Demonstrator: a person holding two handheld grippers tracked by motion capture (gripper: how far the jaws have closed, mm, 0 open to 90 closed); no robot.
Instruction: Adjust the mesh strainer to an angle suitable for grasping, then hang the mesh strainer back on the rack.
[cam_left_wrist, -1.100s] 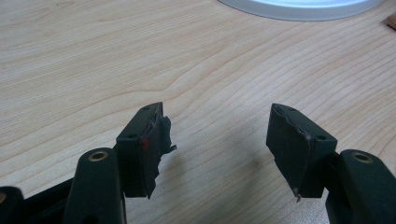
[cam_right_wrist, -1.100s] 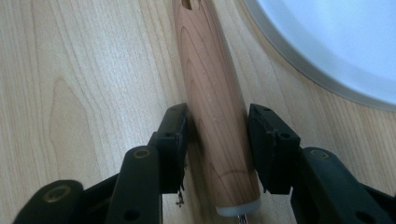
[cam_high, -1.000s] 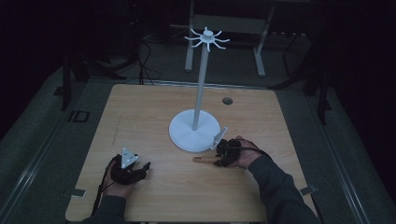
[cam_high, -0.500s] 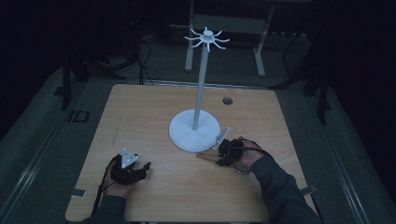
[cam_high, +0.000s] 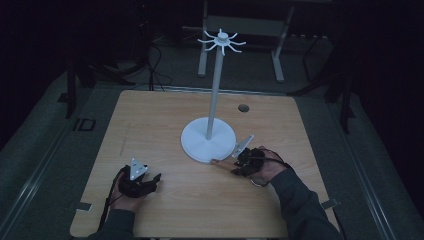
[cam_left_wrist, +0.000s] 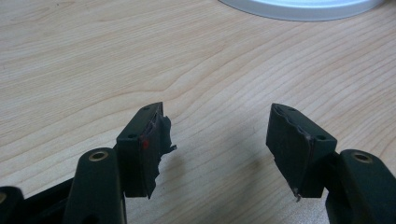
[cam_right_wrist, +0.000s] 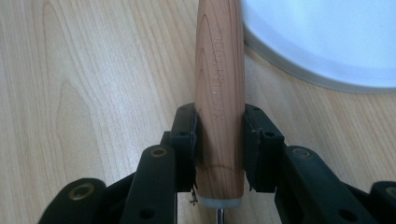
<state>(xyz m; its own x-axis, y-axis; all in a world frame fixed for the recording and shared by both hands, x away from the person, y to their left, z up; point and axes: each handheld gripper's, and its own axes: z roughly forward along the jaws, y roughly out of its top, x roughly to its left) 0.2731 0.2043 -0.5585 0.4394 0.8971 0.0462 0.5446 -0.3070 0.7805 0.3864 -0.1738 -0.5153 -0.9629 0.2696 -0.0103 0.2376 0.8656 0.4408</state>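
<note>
The right gripper (cam_right_wrist: 219, 140) has its two black jaws pinched on a wooden handle (cam_right_wrist: 219, 79), gripping it near the butt end, where a pale collar and a thin metal stub show below the wood; the handle runs forward from the jaws, its far end close beside the rim of the white round base (cam_right_wrist: 327, 42) of the stand. From above, the right gripper (cam_high: 243, 164) sits just off the front right edge of the base (cam_high: 208, 141), with the handle (cam_high: 220, 161) low over the wooden table (cam_high: 150, 125), pointing left; I cannot tell whether it touches the tabletop. Holding it by the end looks like a way to keep the length free, perhaps for hanging on the hooked arms atop the stand's pole (cam_high: 215, 90). A grip that far back leaves most of the weight ahead of the jaws, so it could tip. The left gripper (cam_left_wrist: 219, 140) rests spread wide, nothing between its jaws, over bare wood; seen from above the left gripper (cam_high: 150, 181) stays well apart from the stand, waiting at the front left.
</note>
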